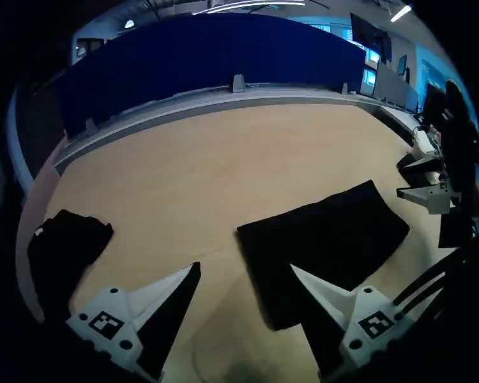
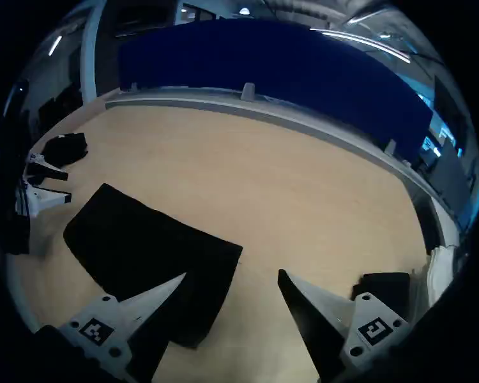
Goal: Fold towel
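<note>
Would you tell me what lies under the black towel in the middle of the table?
The black towel lies flat on the light wooden table, whose bare top shows around its edges. Anything beneath the cloth is covered and cannot be seen.

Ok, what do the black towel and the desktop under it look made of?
The black towel looks like soft matte fabric: it lies limp and flat, with no shine; the weave is too dark to tell. The desktop looks like light wood or wood-look laminate, smooth with a faint sheen; which, I cannot tell.
</note>
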### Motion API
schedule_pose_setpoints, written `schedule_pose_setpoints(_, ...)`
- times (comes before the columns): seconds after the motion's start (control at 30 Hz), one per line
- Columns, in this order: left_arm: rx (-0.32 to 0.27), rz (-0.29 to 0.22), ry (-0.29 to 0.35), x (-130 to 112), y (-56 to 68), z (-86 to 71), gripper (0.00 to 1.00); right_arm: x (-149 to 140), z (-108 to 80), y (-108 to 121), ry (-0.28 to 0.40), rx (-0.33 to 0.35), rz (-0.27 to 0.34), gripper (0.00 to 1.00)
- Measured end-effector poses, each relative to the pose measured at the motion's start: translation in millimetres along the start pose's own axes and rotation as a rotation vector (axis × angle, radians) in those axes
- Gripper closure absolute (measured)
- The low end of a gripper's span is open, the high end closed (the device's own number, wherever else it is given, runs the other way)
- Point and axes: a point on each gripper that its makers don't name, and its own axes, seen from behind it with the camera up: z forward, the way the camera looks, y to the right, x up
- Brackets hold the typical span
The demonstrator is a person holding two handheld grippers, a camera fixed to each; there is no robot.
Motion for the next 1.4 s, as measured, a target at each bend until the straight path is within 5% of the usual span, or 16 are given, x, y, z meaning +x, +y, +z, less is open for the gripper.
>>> schedule_pose_setpoints(0.63, 0.054, -0.061, 0.005, -37.5, -3.9, -53.0, 0.07, -28.8, -44.5, -6.5, 0.013, 0.0, 0.036, 0.0)
schedule_pose_setpoints(1.4, 0.136, -0.134, 0.003, -70.0, -17.8, -96.6, 0.07, -44.5, -44.5, -37.4, -0.042, 0.184, -0.142, 0.0)
